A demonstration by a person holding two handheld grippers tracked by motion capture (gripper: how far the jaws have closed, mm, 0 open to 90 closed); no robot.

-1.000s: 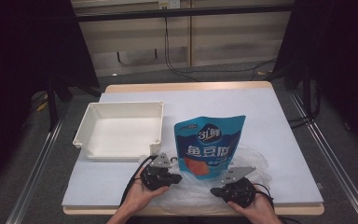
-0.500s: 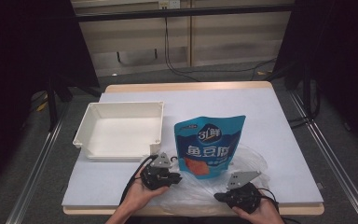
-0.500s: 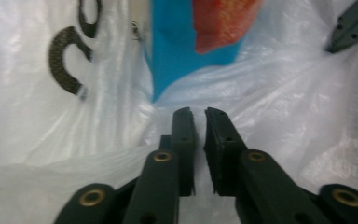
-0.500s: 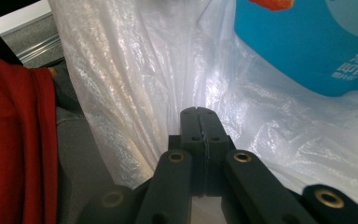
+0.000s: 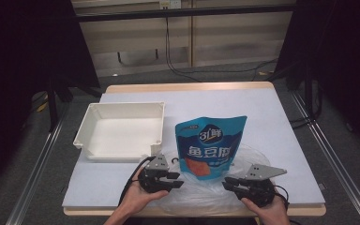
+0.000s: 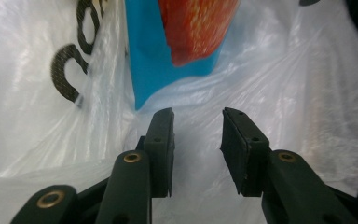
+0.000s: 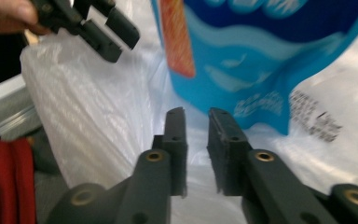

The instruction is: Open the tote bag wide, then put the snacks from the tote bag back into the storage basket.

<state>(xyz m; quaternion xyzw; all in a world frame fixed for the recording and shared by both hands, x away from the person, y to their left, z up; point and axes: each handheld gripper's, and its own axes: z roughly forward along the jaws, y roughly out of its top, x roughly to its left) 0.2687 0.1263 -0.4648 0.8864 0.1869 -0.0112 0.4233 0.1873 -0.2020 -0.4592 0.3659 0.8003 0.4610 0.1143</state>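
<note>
Near front edge | left gripper [image 5: 178,179], right gripper [image 5: 226,183] flank pouch [image 5: 211,146] | fingers parting, nothing between

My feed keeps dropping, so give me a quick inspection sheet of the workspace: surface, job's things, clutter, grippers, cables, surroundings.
Surface: table with a pale cover, wooden edge showing.
Job's things: blue snack pouch lying on a clear plastic bag near the front edge.
Clutter: empty white tray, left of the pouch.
Grippers: left gripper jaws have just been opening, gap empty, over the bag; right gripper jaws have just been opening, narrow gap empty, just off the pouch.
Cables: black cable trailing from the left gripper; more on the floor behind.
Surroundings: dark curtains, rails either side.
</note>
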